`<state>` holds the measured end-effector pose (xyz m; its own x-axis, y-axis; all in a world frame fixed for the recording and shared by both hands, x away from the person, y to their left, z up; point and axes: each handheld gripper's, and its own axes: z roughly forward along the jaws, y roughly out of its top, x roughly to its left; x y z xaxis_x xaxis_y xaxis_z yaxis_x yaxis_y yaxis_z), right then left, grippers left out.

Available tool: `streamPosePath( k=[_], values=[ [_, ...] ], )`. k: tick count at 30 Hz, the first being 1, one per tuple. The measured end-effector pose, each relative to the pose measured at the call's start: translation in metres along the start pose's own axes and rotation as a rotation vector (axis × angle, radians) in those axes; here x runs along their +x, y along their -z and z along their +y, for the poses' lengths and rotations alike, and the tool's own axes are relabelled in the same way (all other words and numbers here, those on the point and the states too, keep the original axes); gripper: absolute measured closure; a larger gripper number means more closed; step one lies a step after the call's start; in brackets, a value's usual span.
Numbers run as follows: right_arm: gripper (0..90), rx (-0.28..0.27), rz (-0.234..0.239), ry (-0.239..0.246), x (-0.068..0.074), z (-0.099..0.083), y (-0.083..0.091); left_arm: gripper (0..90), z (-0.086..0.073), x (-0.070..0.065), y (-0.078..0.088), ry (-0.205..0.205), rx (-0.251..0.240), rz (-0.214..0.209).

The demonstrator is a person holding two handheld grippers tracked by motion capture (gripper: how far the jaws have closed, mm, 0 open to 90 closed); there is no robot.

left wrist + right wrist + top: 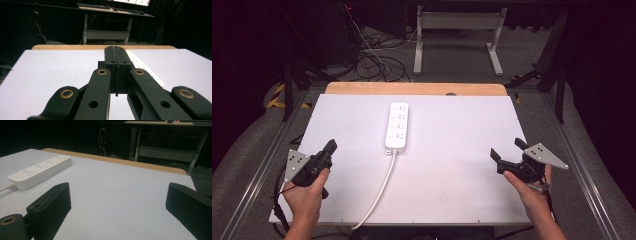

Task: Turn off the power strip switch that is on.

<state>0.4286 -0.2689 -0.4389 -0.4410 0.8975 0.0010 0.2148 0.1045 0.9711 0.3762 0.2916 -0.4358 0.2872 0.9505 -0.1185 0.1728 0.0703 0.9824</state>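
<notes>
The white plastic power strip [397, 127] with its row of sockets lies flat near the middle of the white-topped counter [452, 195], lengthwise away from the person, and its white cable [379, 192] runs from the near end toward the counter's near edge. Nothing is plugged into it and nothing touches it.

The left tongs [331, 146] hang near the counter's left side, well short of the strip, with the jaws pressed together on nothing, as the left gripper view [116, 56] shows. The right tongs [507, 149] hover near the right side, jaws wide apart and empty [117, 202], well apart from the strip.

This looks like the very start: both hands poised, no approach to the strip made. The next move likely calls for the left tongs to spread before any grasp, then a reach inward to the strip.

Bare counter surrounds the strip on all sides, giving free room; only the cable crosses the near path. A wooden strip [414, 88] borders the far edge.
</notes>
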Motion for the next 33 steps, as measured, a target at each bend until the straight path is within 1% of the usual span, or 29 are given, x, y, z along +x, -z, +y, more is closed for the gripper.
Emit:
streamPosePath(
  k=[3,7,10,12,15,18,21,22,23,24,28,29,31,33],
  values=[
    [6.4,0.000,0.002,0.000,0.000,0.000,0.000,90.0,0.002,-0.003,0.001,-0.022,0.008,-0.022],
    [6.4,0.001,0.003,-0.001,0.000,0.000,0.000,90.0,0.003,-0.006,0.000,-0.047,0.013,-0.031],
    [6.5,0.001,0.003,-0.001,0.000,0.000,0.000,90.0,0.003,-0.006,0.000,-0.046,0.010,-0.029],
    [6.6,0.001,0.005,-0.001,0.000,0.000,0.000,90.0,0.004,-0.006,0.000,-0.050,0.006,-0.010],
    [6.7,0.006,0.004,-0.003,0.000,0.000,0.001,90.0,0.005,-0.005,-0.002,-0.045,0.009,0.000],
    [6.8,0.006,0.002,-0.003,0.000,-0.001,0.001,90.0,0.006,-0.005,-0.006,-0.049,0.024,-0.004],
    [6.8,0.005,0.001,-0.004,-0.001,-0.001,0.002,90.0,0.007,-0.008,-0.011,-0.061,0.044,-0.025],
    [6.8,0.004,0.003,-0.006,-0.001,-0.001,0.002,90.0,0.007,-0.010,-0.012,-0.075,0.053,-0.029],
    [6.8,0.005,0.000,-0.005,-0.001,-0.001,0.003,90.0,0.007,-0.010,-0.012,-0.075,0.053,-0.029],
    [6.8,0.005,0.000,-0.005,-0.001,-0.001,0.003,90.0,0.009,-0.012,-0.017,-0.098,0.067,-0.038],
    [6.8,0.003,0.002,-0.001,0.000,-0.001,0.004,90.0,0.017,-0.022,-0.027,-0.132,0.081,-0.055],
    [6.9,0.003,0.002,0.001,0.001,-0.001,0.003,90.0,0.018,-0.025,-0.029,-0.155,0.094,-0.060],
    [6.9,0.006,0.005,-0.001,0.001,-0.001,0.003,90.0,0.020,-0.031,-0.035,-0.182,0.112,-0.069],
    [6.9,0.009,0.003,0.002,0.000,-0.002,0.003,90.0,0.022,-0.035,-0.040,-0.193,0.121,-0.077]
  ],
)
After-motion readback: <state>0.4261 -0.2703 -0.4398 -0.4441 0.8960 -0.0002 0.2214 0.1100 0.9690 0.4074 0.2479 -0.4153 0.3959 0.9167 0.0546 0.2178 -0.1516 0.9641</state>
